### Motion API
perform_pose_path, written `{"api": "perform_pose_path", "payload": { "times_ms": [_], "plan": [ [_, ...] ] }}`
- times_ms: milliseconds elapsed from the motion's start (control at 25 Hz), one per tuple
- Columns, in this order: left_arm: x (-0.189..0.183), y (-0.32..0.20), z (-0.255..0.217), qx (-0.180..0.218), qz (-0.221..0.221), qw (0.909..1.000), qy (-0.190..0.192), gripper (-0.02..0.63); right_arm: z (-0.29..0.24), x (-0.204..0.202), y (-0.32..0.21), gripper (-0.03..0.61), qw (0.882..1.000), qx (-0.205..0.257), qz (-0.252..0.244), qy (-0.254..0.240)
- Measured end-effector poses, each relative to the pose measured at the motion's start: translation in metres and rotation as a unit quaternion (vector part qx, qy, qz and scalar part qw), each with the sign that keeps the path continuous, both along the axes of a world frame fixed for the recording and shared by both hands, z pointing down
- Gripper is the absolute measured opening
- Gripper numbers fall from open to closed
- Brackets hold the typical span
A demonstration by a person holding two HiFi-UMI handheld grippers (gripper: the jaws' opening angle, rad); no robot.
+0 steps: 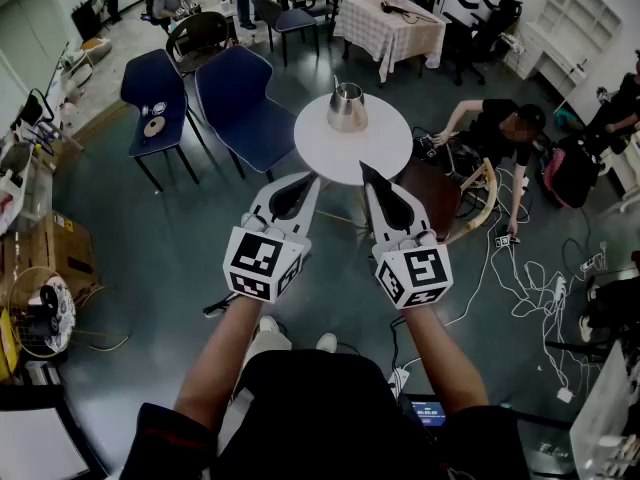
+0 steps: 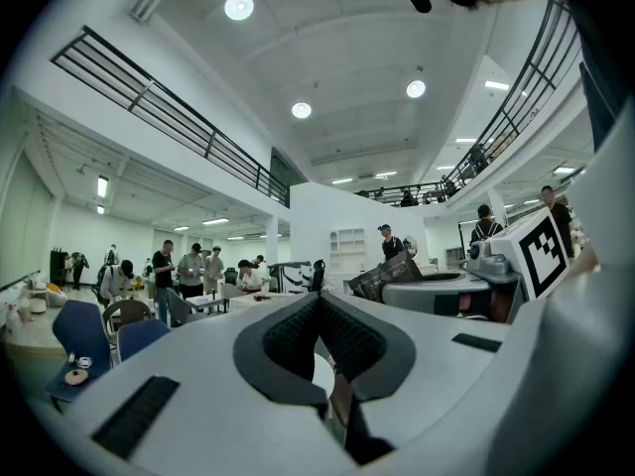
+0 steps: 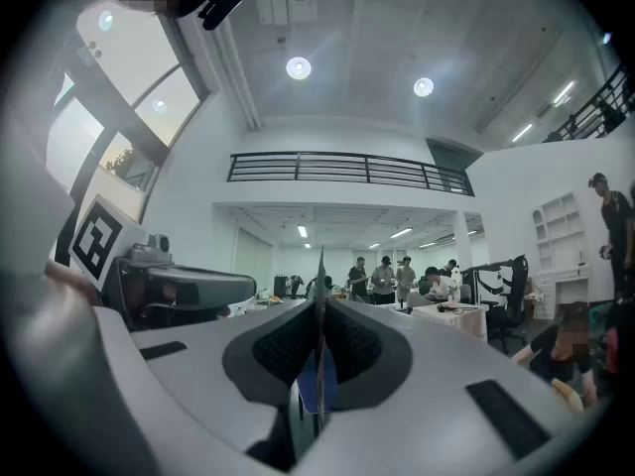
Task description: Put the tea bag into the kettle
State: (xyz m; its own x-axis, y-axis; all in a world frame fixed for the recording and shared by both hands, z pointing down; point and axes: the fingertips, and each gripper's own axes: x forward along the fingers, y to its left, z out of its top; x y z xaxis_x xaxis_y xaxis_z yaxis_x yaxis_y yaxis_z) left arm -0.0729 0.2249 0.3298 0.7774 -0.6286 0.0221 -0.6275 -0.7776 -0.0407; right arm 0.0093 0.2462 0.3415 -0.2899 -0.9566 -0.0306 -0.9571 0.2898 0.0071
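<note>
The hand-held gripper [image 3: 319, 303] pinches what looks like the tea bag [image 3: 315, 380].

Open lab hall, mezzanine railing [image 3: 337, 170], blue chairs [image 1: 245, 103], tables [image 1: 390, 23], floor cables [image 1: 530, 280]

Cool, even light falls from round ceiling lamps [image 2: 238, 7] and a bright window [image 3: 129, 87]. The head view is dimmer, its shadows soft. Both gripper views bulge toward black corners, with the nearest parts blurred

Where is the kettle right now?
In the head view the kettle stands on the round white table, near its far edge, at top centre; blue chairs stand to its left.
</note>
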Motion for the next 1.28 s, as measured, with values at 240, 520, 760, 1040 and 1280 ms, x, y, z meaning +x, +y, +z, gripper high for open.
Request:
{"api": "perform_pose_path", "payload": {
  "times_ms": [240, 520, 760, 1040, 1280],
  "plan": [
    [-0.003, -0.004, 0.0, -0.004, -0.002, 1.0, 0.003, 0.015, -0.002, -0.001, -0.002, 0.038, 1.0, 0.003, -0.005, -0.014],
    [0.001, 0.002, 0.003, -0.004, -0.009, 0.9999, 0.004, 0.015, 0.001, 0.003, 0.003, 0.038, 1.0, 0.003, -0.012, -0.008],
    [0.005, 0.009, 0.006, -0.002, -0.022, 0.9997, 0.005, 0.015, 0.004, 0.014, 0.008, 0.038, 1.0, 0.005, -0.018, -0.007],
    [0.02, 0.008, 0.01, -0.007, -0.023, 0.9997, 0.002, 0.015, 0.006, 0.029, 0.007, 0.038, 1.0, 0.003, -0.018, -0.008],
    [0.033, -0.007, 0.009, -0.01, -0.02, 0.9997, 0.004, 0.015, 0.006, 0.044, -0.007, 0.038, 1.0, 0.001, -0.013, -0.011]
  ]
}}
